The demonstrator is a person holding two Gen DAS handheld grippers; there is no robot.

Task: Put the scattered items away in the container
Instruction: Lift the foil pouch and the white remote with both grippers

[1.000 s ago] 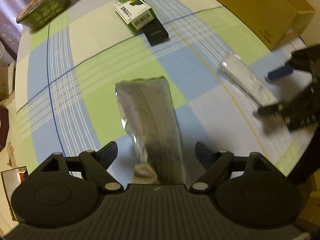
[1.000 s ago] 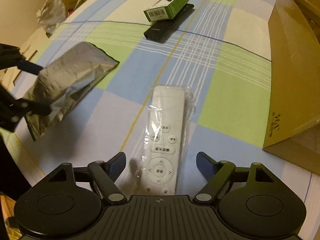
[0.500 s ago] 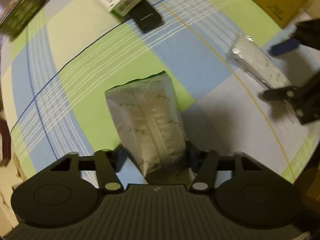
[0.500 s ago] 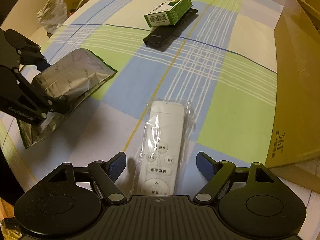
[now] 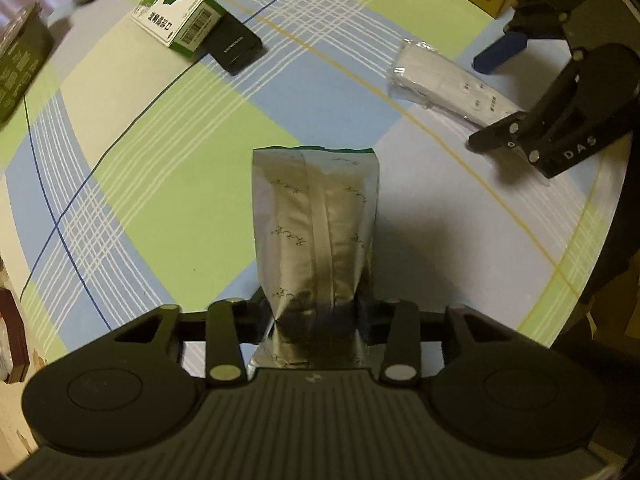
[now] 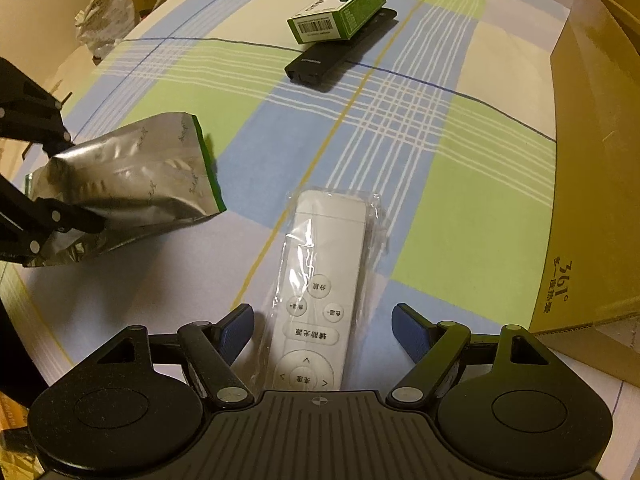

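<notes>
My left gripper (image 5: 316, 312) is shut on the near end of a silver foil pouch (image 5: 316, 224), which is lifted off the checked tablecloth; the same silver pouch (image 6: 132, 184) shows at the left of the right wrist view. My right gripper (image 6: 322, 324) stands open, with a white remote in a clear plastic sleeve (image 6: 320, 280) lying between its fingers on the cloth. In the left wrist view the white remote (image 5: 444, 84) lies at the upper right beside the right gripper (image 5: 508, 92). The cardboard box (image 6: 596, 168) stands at the right.
A green and white carton (image 6: 340, 12) rests on a black remote (image 6: 336, 58) at the far middle of the table. Dark green boxes (image 5: 20, 64) sit at the far left edge. A crumpled bag (image 6: 104, 20) lies beyond the table's left side.
The left gripper's jaws closed on the foil pouch and raised it off the cloth. The right gripper moved forward along the white remote and stayed open.
</notes>
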